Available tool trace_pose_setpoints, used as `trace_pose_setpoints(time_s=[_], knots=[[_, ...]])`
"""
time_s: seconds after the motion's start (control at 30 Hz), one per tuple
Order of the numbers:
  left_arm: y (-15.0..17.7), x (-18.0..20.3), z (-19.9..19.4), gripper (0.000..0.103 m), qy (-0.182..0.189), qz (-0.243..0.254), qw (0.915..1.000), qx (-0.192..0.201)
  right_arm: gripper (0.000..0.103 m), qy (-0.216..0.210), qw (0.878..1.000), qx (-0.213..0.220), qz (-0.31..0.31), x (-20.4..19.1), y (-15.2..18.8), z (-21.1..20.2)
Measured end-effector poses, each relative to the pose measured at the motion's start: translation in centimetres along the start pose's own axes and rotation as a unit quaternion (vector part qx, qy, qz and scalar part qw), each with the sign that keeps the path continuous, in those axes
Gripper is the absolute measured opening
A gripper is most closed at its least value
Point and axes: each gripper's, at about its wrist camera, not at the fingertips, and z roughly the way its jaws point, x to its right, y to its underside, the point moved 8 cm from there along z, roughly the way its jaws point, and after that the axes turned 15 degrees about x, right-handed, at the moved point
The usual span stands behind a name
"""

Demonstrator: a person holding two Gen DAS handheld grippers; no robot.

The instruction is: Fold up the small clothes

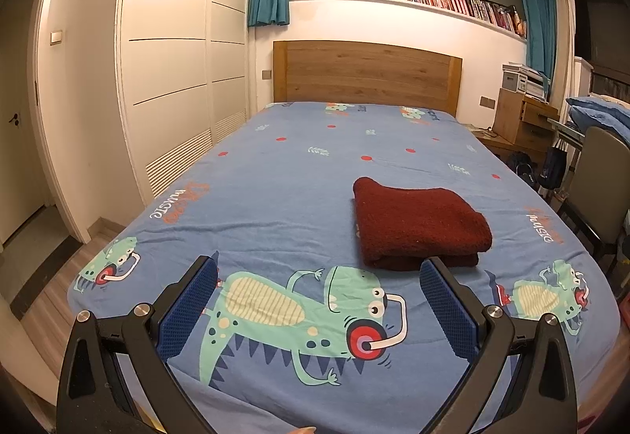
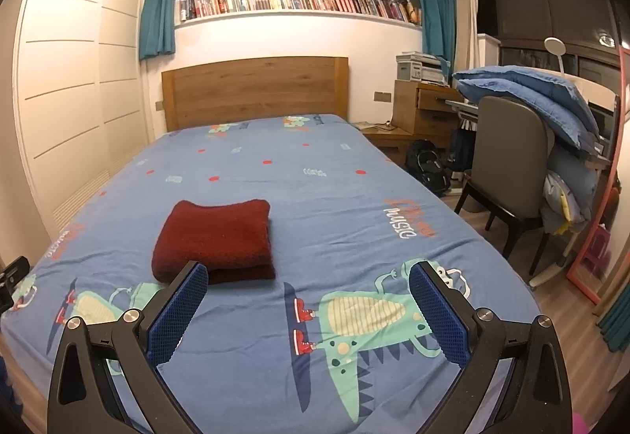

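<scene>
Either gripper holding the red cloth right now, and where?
Nothing held. Left gripper and right gripper are both open; the folded red cloth lies free on the bed.

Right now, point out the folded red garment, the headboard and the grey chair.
folded red garment (image 2: 214,237): right wrist view, top layer.
headboard (image 2: 256,91): right wrist view, panel centre.
grey chair (image 2: 512,154): right wrist view, backrest.

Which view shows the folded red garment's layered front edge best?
Right wrist: the red garment sits nearer centre, its stacked front edge mostly exposed. In the left wrist view the garment is also whole, but a tool finger overlaps that edge.
</scene>
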Motion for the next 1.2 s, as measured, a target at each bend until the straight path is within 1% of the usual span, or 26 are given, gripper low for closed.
trace_pose_setpoints(time_s=[0.17,1.2], knots=[[-0.1,0.4,-0.1,0.102,0.002,0.006,1.0,0.004,0.102,0.003,1.0,-0.004,0.0,0.1,0.3,0.1],[0.6,1.5,0.0,0.102,0.005,0.014,0.9999,-0.003,0.102,0.003,1.0,-0.015,-0.003,0.1,0.9,0.3]])
